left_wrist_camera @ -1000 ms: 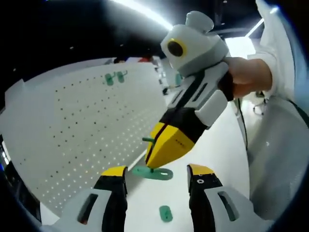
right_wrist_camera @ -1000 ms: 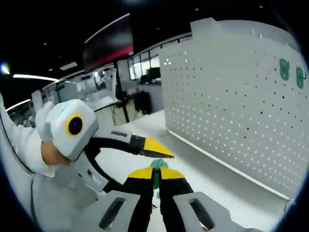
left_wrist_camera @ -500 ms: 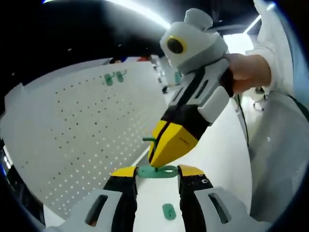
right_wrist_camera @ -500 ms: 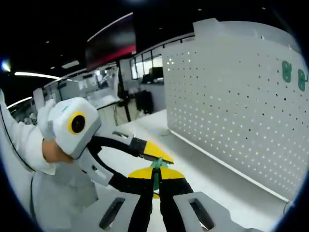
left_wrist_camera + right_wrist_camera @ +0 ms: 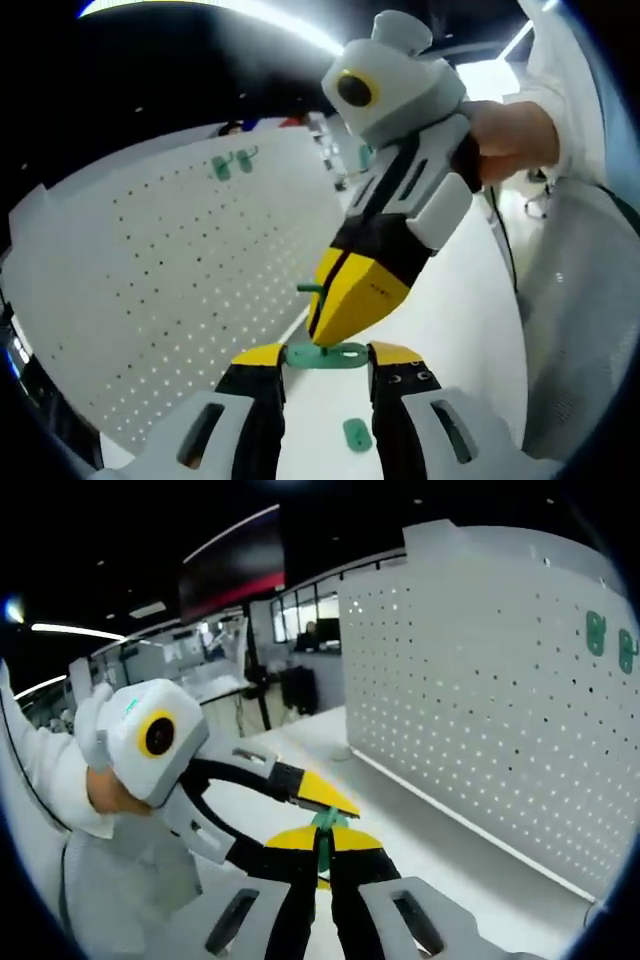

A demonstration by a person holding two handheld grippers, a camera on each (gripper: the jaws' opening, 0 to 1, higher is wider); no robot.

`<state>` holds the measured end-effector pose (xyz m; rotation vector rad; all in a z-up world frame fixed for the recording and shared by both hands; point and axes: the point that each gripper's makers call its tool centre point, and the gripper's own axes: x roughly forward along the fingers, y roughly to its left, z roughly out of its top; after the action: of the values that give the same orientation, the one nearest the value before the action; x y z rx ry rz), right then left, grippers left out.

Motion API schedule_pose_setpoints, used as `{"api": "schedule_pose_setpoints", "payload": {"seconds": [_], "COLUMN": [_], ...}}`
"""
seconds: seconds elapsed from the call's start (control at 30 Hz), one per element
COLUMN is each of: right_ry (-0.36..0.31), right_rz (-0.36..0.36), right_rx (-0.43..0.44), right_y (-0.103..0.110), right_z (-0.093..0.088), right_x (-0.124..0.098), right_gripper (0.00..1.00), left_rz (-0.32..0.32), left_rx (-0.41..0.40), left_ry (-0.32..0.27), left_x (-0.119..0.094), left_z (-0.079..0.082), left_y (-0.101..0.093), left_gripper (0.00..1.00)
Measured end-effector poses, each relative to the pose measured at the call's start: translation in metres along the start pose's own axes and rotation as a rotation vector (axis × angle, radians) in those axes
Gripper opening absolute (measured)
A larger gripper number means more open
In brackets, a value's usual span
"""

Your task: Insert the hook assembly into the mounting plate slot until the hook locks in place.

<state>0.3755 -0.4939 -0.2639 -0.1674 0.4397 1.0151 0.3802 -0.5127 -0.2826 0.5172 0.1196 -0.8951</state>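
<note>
The right gripper (image 5: 325,335) jaws pinch the green hook (image 5: 312,290) upright, seemingly pressing down into the flat mounting plate (image 5: 325,355) clamped crosswise by the left gripper (image 5: 322,362).

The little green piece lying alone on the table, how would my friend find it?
Start at the big white pegboard and drop down to the white table in front of it. In the left gripper view, between the left hand-held gripper's yellow tips, lies a small green piece. Unlike the green plate above it, nothing holds it.
</note>
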Motion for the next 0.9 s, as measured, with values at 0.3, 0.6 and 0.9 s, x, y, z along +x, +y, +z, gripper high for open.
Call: {"api": "schedule_pose_setpoints", "payload": {"seconds": [0.3, 0.6, 0.9], "right_ry": [0.033, 0.074, 0.1], "right_rz": [0.001, 0.01, 0.019], "right_rx": [0.005, 0.047, 0.065], "right_y": [0.0, -0.001, -0.001], "right_z": [-0.005, -0.014, -0.019], "right_x": [0.001, 0.002, 0.005], "right_gripper": [0.01, 0.01, 0.01], "left_rz": [0.016, 0.021, 0.035], "left_rx": [0.12, 0.221, 0.287], "left_ry": [0.055, 0.105, 0.142], "left_x": [0.001, 0.003, 0.002], "left_z": [-0.005, -0.011, -0.014], "left_y": [-0.002, -0.004, -0.003], "left_gripper": [0.32, 0.32, 0.32]}}
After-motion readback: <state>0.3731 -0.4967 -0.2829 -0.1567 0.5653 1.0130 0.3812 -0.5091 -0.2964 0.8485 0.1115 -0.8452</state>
